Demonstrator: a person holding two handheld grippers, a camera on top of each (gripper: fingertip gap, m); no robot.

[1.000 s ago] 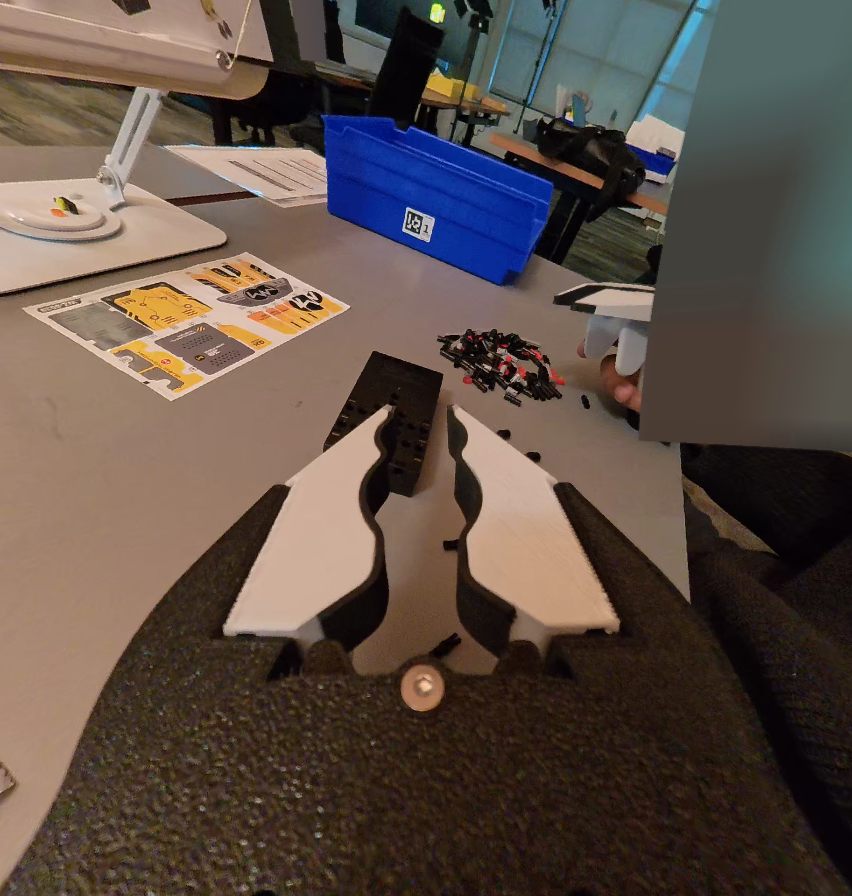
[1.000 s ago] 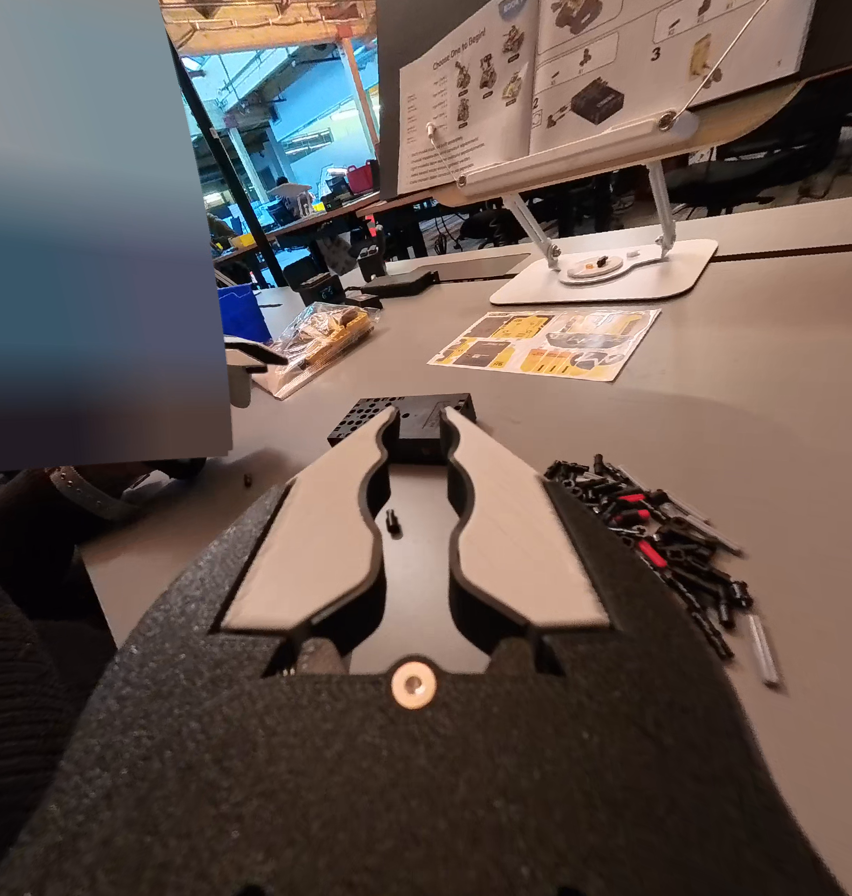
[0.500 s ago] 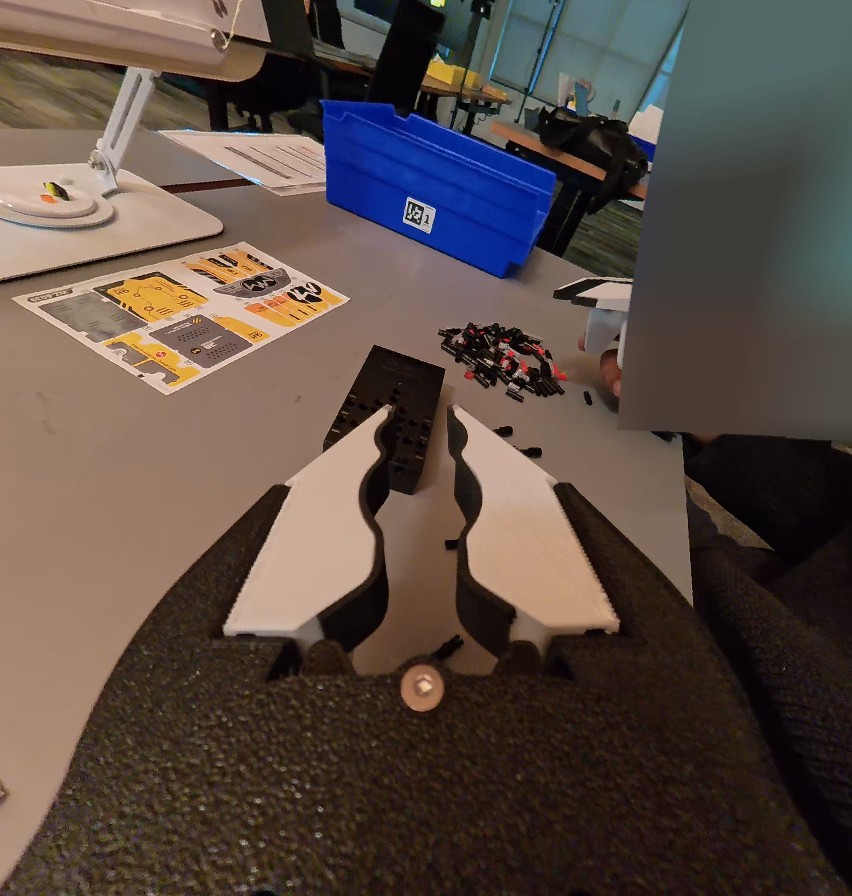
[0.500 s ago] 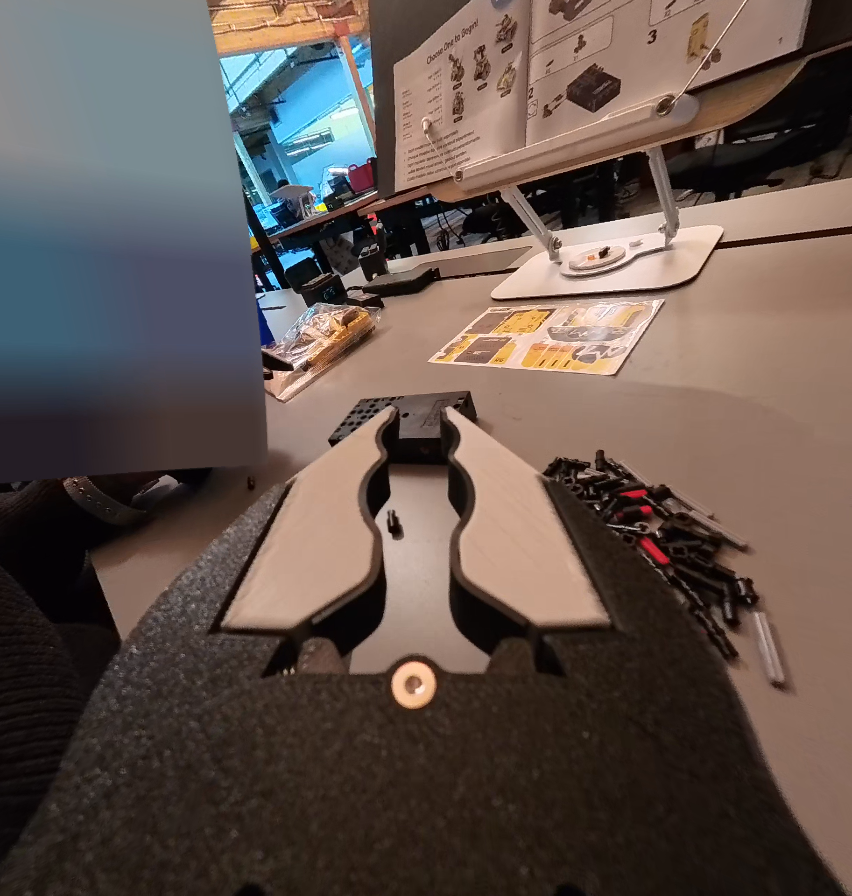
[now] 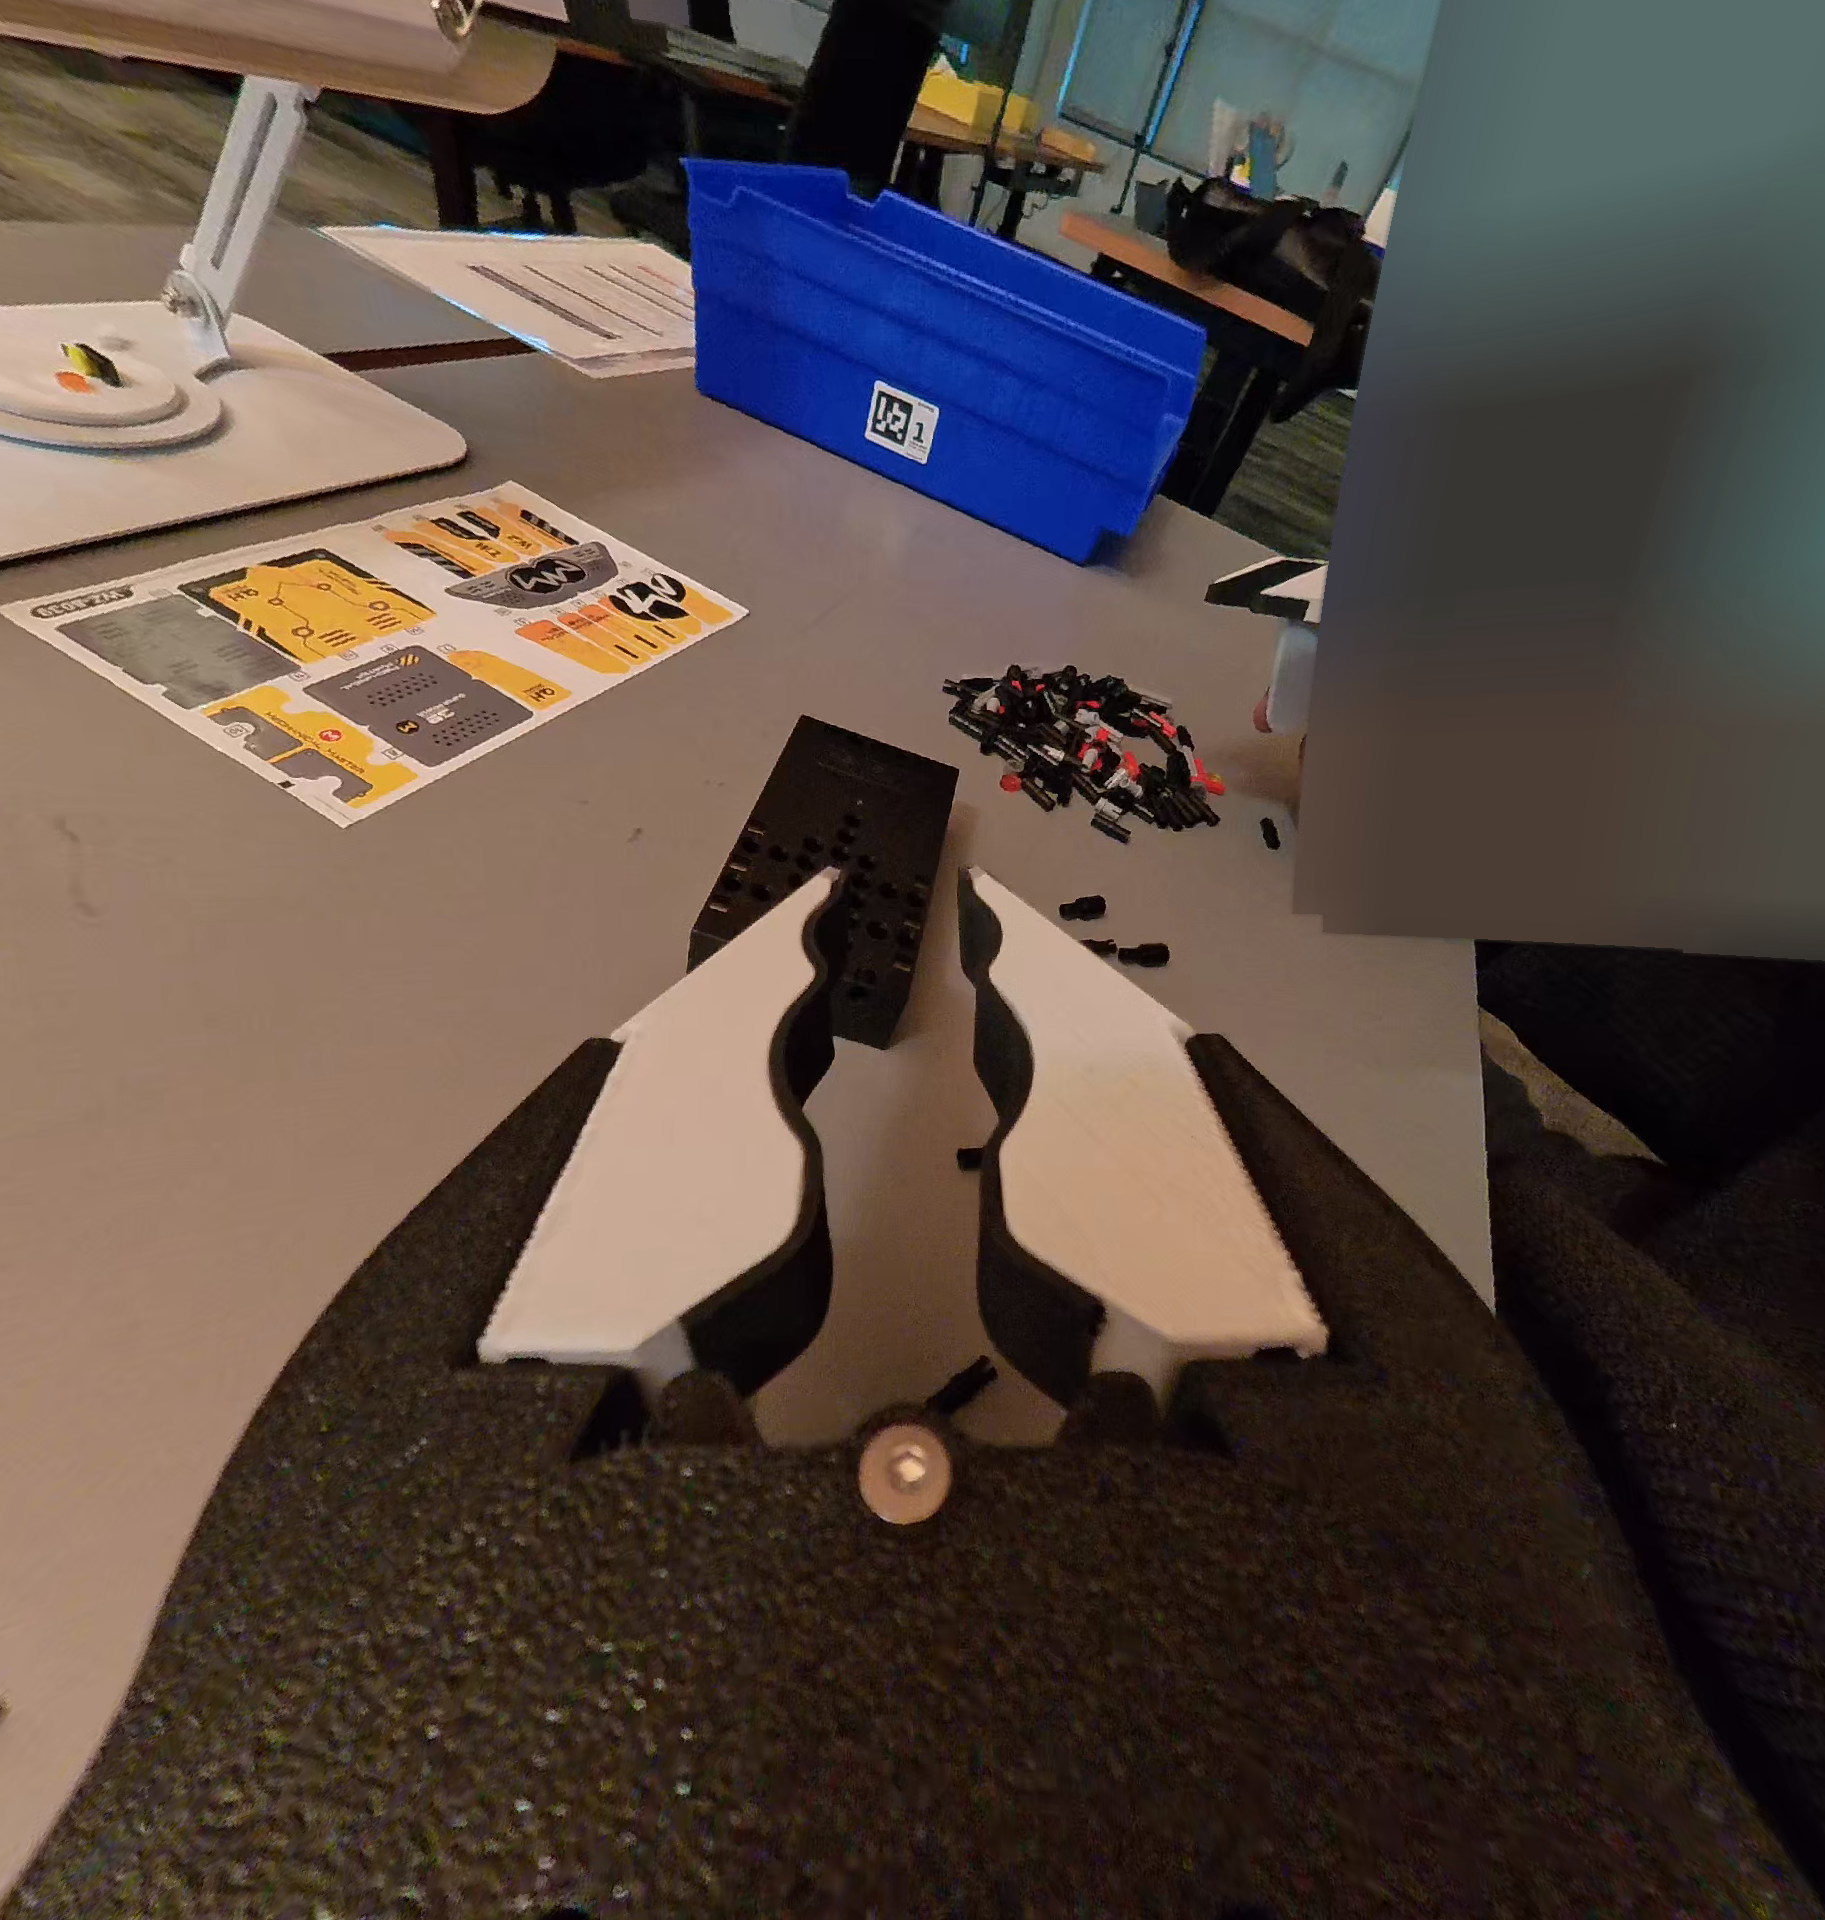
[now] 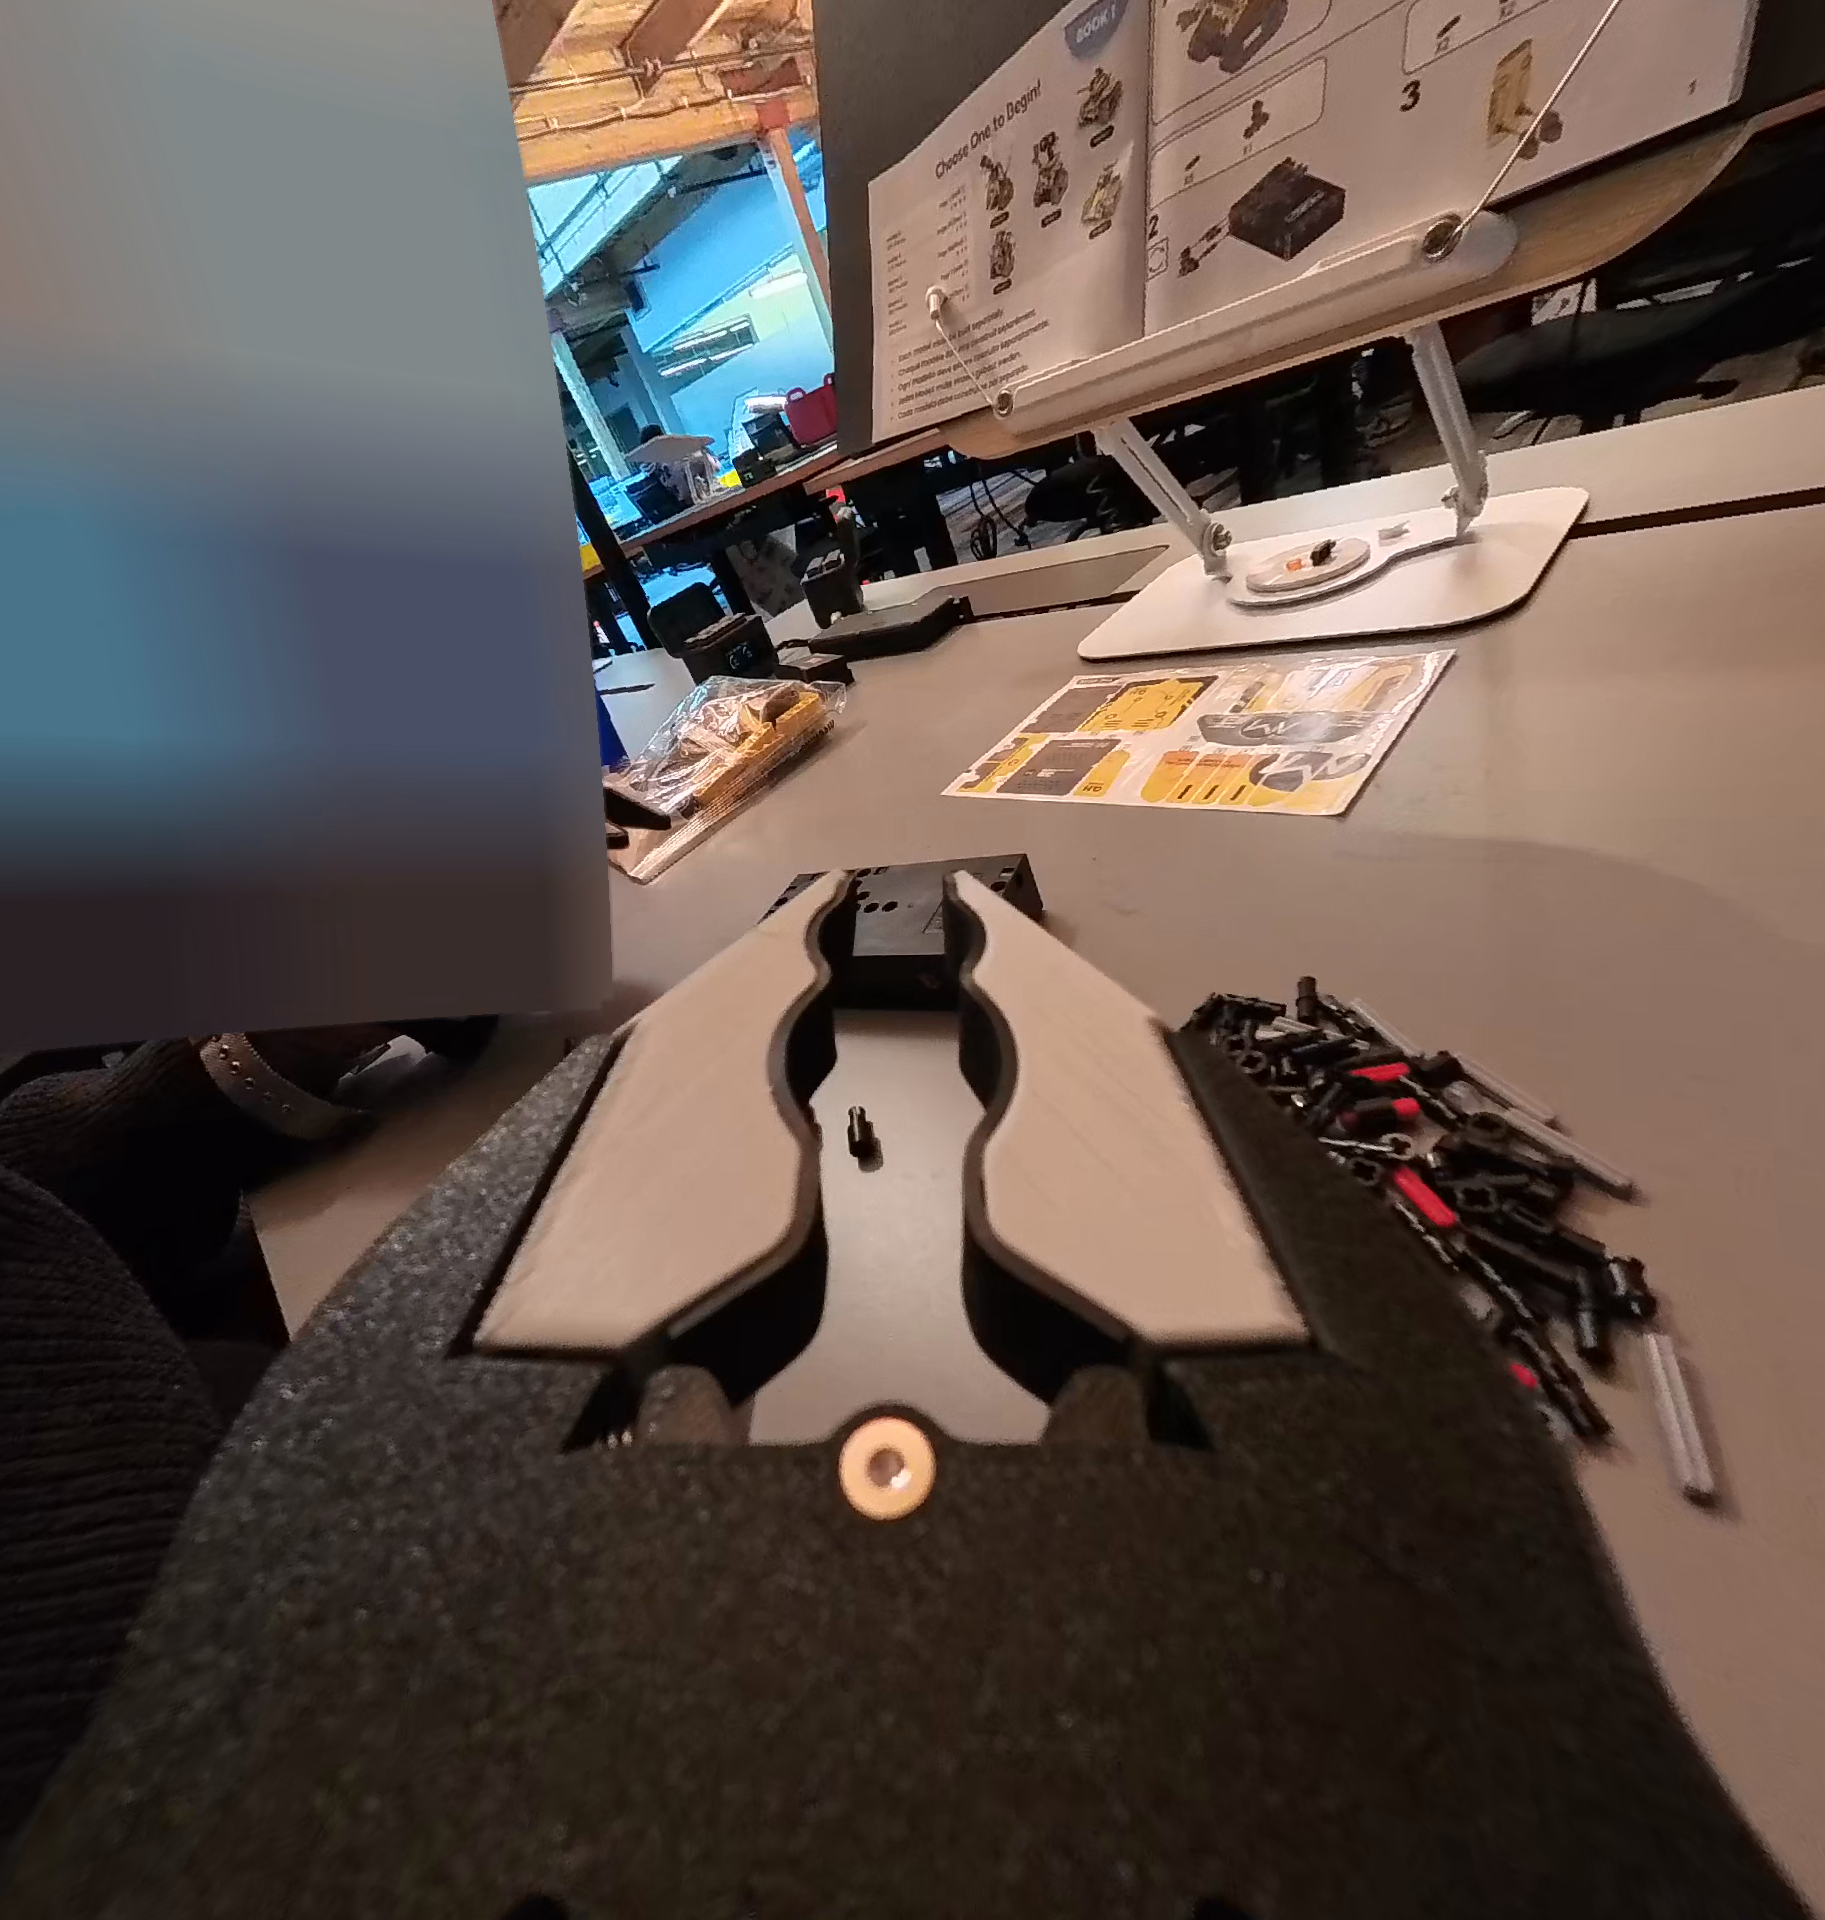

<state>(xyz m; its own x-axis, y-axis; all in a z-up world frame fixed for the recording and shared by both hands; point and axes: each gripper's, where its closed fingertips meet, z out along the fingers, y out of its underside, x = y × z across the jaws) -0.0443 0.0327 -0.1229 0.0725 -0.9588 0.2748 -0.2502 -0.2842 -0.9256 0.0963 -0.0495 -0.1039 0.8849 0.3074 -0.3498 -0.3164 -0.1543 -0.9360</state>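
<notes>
Both grippers, left gripper and right gripper, gape narrowly, empty, aimed at a black perforated block on the grey table; peg pile right, blue bin far, workshop benches behind

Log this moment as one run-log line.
left tongs: open, empty, tips over black perforated block | right tongs: open, empty, facing same block | pile of black and red pins: right of right tongs

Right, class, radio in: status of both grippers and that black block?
Left gripper open. Right gripper open. Black block on table, ungripped. Loose pin between right fingers.
</notes>
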